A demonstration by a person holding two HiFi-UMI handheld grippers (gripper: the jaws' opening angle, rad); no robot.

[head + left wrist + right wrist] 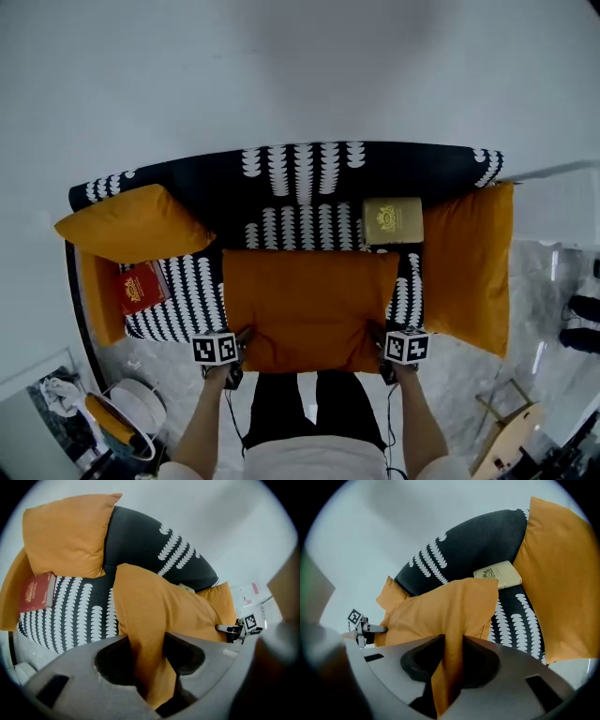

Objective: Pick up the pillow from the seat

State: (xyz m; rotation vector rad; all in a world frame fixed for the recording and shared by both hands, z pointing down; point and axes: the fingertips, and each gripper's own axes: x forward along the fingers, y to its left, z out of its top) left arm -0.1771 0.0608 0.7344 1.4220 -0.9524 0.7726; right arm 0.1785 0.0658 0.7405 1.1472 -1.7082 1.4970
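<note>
An orange pillow [309, 307] hangs in front of the black-and-white patterned sofa [300, 183], held by its two near corners. My left gripper [236, 354] is shut on the pillow's near left corner, and the fabric [149, 667] is pinched between its jaws. On the near right corner my right gripper [384, 352] is shut, with a fold of the orange pillow [451, 667] squeezed between its jaws. Each gripper view shows the other gripper at the pillow's far edge.
Two more orange pillows rest on the sofa arms, one at the left [131, 223] and one at the right [469, 262]. A red book [142, 287] lies on the seat at the left, a beige book [392, 220] at the back right. The person's legs [309, 408] stand below.
</note>
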